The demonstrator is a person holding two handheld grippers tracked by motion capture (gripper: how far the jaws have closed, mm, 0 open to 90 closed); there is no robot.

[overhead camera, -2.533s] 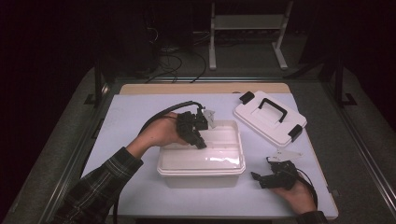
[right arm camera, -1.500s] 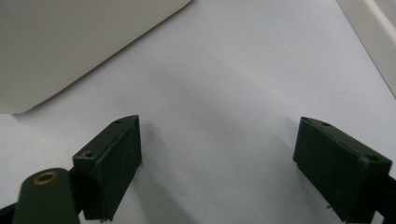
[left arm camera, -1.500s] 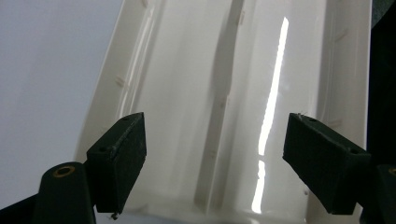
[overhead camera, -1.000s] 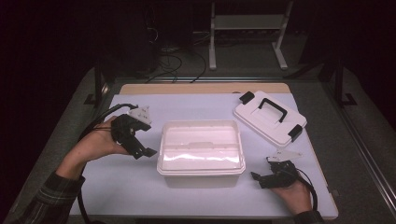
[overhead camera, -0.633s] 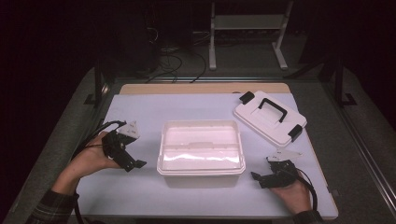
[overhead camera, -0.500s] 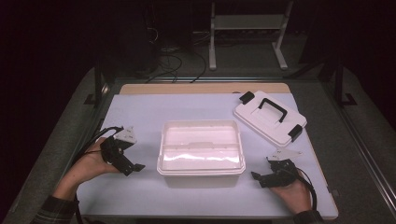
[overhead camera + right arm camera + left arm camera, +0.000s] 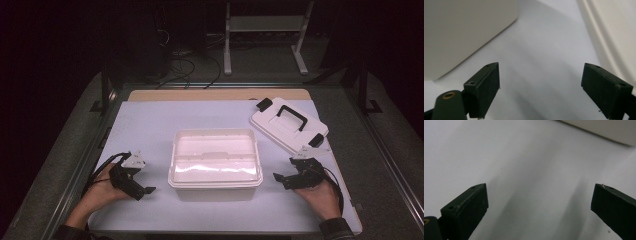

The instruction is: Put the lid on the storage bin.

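My left gripper (image 7: 141, 192) and right gripper (image 7: 281, 179), jaws spread and empty, flank the bin (image 7: 215, 158); an uneven grab could tip it off the table's (image 7: 150, 120) front edge.

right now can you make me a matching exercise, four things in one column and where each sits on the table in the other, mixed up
Things:
1. open white bin
2. white lid with the black handle
3. left hand-held gripper
4. right hand-held gripper

Places:
A. far right of the white mat, lying off the bin
B. near edge, left of the bin, jaws open on nothing
C. middle of the mat
D. near edge, right of the bin, just in front of the lid, jaws open on nothing

Pairs: 1-C, 2-A, 3-B, 4-D
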